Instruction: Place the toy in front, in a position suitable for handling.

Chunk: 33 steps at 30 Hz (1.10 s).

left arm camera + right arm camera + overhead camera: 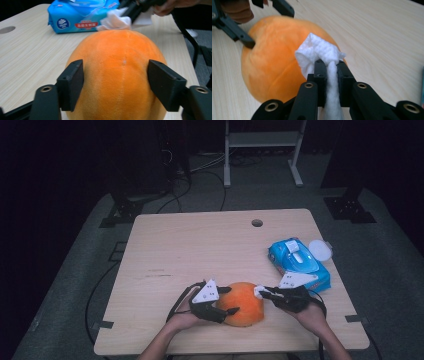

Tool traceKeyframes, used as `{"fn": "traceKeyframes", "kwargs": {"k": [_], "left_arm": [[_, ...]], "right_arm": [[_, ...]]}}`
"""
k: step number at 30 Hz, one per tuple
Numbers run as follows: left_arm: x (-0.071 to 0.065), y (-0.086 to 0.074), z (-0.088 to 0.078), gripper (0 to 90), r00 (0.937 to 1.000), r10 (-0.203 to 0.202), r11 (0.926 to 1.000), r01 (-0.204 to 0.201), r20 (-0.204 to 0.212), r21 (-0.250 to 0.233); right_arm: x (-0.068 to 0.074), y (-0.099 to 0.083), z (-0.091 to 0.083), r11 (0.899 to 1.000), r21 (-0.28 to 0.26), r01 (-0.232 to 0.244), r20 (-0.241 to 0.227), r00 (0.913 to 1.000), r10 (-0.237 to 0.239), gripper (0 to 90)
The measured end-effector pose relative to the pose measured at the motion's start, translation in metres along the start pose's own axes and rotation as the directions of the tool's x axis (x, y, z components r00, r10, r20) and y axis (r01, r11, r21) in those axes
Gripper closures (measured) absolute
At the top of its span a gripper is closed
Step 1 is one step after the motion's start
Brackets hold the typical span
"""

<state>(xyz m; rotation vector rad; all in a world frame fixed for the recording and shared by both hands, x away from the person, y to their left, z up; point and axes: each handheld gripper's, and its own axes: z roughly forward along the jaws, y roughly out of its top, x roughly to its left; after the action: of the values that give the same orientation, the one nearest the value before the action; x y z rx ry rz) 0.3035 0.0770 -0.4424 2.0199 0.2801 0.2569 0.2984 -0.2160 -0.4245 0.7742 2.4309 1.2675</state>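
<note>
An orange plush ball (247, 309) lies on the wooden table (200, 250) near its front edge. My left gripper (228, 300) reaches in from the ball's left, one jaw on each side, and its pads (71, 82) touch the fuzzy surface (115, 82). My right gripper (262, 293) comes from the right, shut on a crumpled white wipe (319, 50). The wipe's bunched end rests against the upper right of the ball (272, 62). In the left gripper view the wipe (115, 21) shows just over the top of the ball.
A blue pack of wet wipes (300, 262) lies at the table's right edge, a round white lid (320, 250) beside it. A cable hole (257, 223) sits at the back of the table. Cables trail off the left side to the floor.
</note>
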Motion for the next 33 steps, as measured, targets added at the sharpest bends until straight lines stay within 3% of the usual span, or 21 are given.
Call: {"fn": "traceKeyframes", "kwargs": {"k": [3,6,8,10,13,17,19,25,28,33], "left_arm": [[-0.004,0.003,0.004,29.6,0.9998,0.021,0.9998,-0.021,0.000,0.007],[-0.011,0.007,0.008,30.3,0.9985,0.054,0.9985,-0.054,0.005,0.009],[-0.013,0.008,0.008,29.4,0.9977,0.067,0.9977,-0.067,0.010,0.009],[-0.008,0.006,0.004,27.2,0.9986,0.045,0.9990,-0.045,0.029,0.003],[-0.006,0.002,0.002,27.7,0.9988,0.038,0.9993,-0.038,0.030,0.001],[-0.005,0.003,0.003,27.7,0.9993,0.028,0.9996,-0.029,0.026,0.006],[-0.006,0.003,0.004,27.5,0.9992,0.030,0.9995,-0.030,0.026,0.005],[-0.006,0.003,0.005,25.4,0.9993,0.027,0.9996,-0.027,0.027,0.002],[-0.006,0.002,0.005,24.2,0.9991,0.029,0.9996,-0.029,0.031,0.000],[-0.006,0.002,0.005,22.9,0.9990,0.030,0.9996,-0.030,0.034,-0.002]], "right_arm": [[0.001,0.001,-0.003,1.000,-0.002,-0.002,0.003,1.0000,0.002,80.1],[0.011,0.013,-0.005,0.997,-0.076,-0.001,-0.057,0.9984,-0.003,80.1],[0.021,0.020,0.000,0.997,-0.072,0.040,-0.076,0.9961,-0.046,80.1],[0.027,0.020,0.004,0.995,-0.046,0.085,-0.063,0.9941,-0.088,80.1],[0.020,0.015,0.002,0.997,-0.045,0.070,-0.065,0.9953,-0.073,80.2],[0.007,0.004,-0.005,0.999,-0.008,0.044,-0.003,0.9990,-0.044,81.9],[0.006,0.003,-0.005,0.999,-0.021,0.028,-0.016,0.9994,-0.029,82.2],[0.015,0.012,-0.001,0.997,-0.026,0.079,-0.015,0.9967,-0.080,82.1],[0.013,0.011,-0.004,0.997,-0.035,0.071,-0.021,0.9972,-0.072,80.8],[0.013,0.014,-0.011,0.996,-0.046,0.076,-0.055,0.9954,-0.079,69.4]]}}
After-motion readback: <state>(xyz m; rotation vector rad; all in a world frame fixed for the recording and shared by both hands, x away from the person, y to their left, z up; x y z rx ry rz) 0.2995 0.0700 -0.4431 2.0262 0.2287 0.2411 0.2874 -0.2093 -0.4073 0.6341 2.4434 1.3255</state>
